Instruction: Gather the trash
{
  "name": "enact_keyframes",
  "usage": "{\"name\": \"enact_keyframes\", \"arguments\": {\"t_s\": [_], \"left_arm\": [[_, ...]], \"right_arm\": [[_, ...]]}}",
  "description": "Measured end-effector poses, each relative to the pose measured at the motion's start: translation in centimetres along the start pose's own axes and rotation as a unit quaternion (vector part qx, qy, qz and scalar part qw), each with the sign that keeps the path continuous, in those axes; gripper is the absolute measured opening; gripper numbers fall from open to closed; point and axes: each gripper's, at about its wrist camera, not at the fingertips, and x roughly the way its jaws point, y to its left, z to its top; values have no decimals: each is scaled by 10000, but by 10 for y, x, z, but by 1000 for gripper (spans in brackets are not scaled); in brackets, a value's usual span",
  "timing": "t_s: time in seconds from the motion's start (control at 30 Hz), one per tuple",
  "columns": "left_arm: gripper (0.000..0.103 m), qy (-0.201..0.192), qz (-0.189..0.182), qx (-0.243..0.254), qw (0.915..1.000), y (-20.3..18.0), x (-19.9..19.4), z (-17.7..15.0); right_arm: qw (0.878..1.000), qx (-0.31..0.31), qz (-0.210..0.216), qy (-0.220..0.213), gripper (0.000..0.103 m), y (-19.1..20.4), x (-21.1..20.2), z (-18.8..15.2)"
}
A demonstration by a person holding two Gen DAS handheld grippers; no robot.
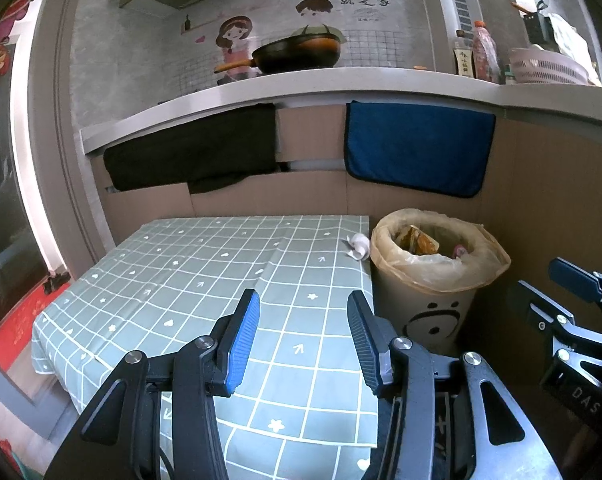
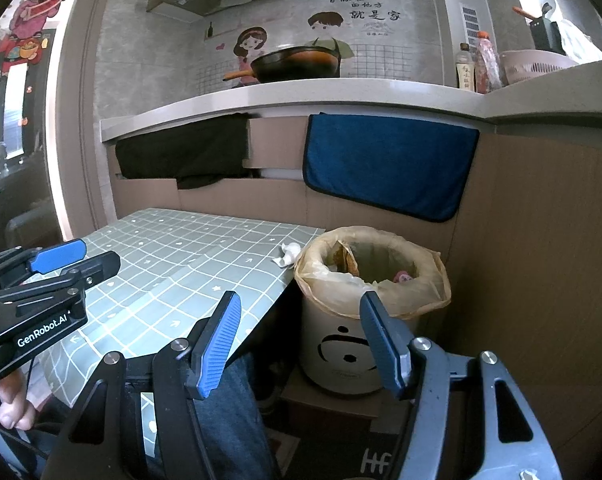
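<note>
My left gripper [image 1: 303, 312] and right gripper [image 2: 301, 314], fingers apart, hover over checked desk [image 1: 205, 280]; crumpled tissue [image 1: 359, 246] lies beside lined bin [image 1: 437, 276], below kitchen counter [image 1: 341, 84].

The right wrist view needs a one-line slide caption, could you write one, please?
Open right gripper faces the lined trash bin; crumpled tissue on the table.

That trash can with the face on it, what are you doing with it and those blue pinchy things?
A person holds two grabbers to collect trash. The trash can stands beside the table and already has some rubbish inside its bag. One crumpled tissue is left, lying on the table's far corner right next to the can. The left gripper and the right gripper are both open and empty, held back from the tissue, so nothing is being picked up yet.
</note>
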Motion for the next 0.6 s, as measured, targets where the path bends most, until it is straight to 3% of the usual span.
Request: {"name": "enact_keyframes", "arguments": {"t_s": [0.6], "left_arm": [[47, -19, -96, 14, 10000, 3, 0, -1]], "right_arm": [[10000, 41, -68, -7, 59, 3, -2, -2]]}}
